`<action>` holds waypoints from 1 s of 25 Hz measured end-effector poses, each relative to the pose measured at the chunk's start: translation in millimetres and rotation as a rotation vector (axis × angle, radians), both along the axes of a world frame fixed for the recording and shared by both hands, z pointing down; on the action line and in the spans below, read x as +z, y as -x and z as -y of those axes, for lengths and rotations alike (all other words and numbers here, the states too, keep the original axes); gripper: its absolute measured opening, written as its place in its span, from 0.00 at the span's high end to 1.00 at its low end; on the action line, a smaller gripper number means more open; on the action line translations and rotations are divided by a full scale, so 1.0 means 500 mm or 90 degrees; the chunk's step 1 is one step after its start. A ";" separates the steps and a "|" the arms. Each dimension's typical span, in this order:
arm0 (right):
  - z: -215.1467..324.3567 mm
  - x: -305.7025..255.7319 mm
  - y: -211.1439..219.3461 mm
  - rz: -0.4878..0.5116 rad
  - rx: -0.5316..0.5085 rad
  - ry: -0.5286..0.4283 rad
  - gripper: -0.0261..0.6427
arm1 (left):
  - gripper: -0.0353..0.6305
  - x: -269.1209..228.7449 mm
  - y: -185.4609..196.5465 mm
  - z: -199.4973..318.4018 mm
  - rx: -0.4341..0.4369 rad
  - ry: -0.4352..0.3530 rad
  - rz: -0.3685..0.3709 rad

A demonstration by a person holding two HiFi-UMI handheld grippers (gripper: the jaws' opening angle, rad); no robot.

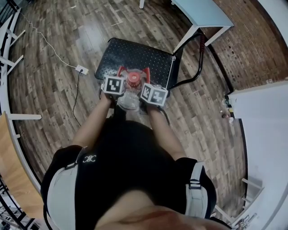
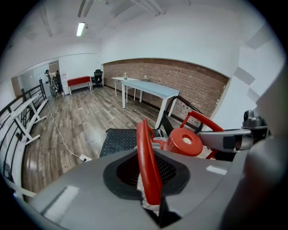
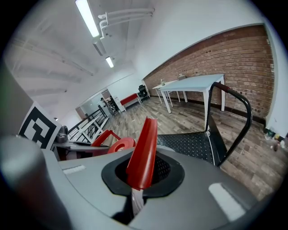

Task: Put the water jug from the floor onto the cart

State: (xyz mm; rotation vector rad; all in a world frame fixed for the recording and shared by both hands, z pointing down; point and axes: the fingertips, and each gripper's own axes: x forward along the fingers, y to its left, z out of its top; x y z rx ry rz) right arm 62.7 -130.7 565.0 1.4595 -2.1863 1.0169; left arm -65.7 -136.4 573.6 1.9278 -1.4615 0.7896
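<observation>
The water jug [image 1: 129,100] has a clear body and a red cap [image 1: 133,80], and it hangs between my two grippers at the near edge of the black cart deck [image 1: 135,56]. My left gripper [image 1: 120,75] is shut on the jug's left red handle [image 2: 147,161]. My right gripper [image 1: 145,79] is shut on the right red handle [image 3: 143,155]. The cap [image 2: 185,141] shows to the right in the left gripper view and as the cap [image 3: 120,145] to the left in the right gripper view. Whether the jug's base touches the deck is hidden.
The cart's black push bar [image 1: 198,58] rises at its far right side. A white table [image 1: 202,13] stands beyond it before a brick wall. A power strip [image 1: 82,69] with cables lies on the wood floor at the left. White railings [image 1: 9,63] line the left edge.
</observation>
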 end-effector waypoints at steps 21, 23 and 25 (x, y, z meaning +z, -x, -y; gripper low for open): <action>0.291 0.140 0.020 -0.021 0.059 0.125 0.94 | 0.87 0.137 0.018 0.306 0.086 0.099 -0.029; 0.316 0.154 0.014 -0.015 0.064 0.130 0.94 | 0.86 0.153 0.013 0.326 0.095 0.113 -0.039; 0.340 0.169 0.009 -0.012 0.071 0.136 0.94 | 0.85 0.160 0.007 0.359 0.112 0.104 -0.042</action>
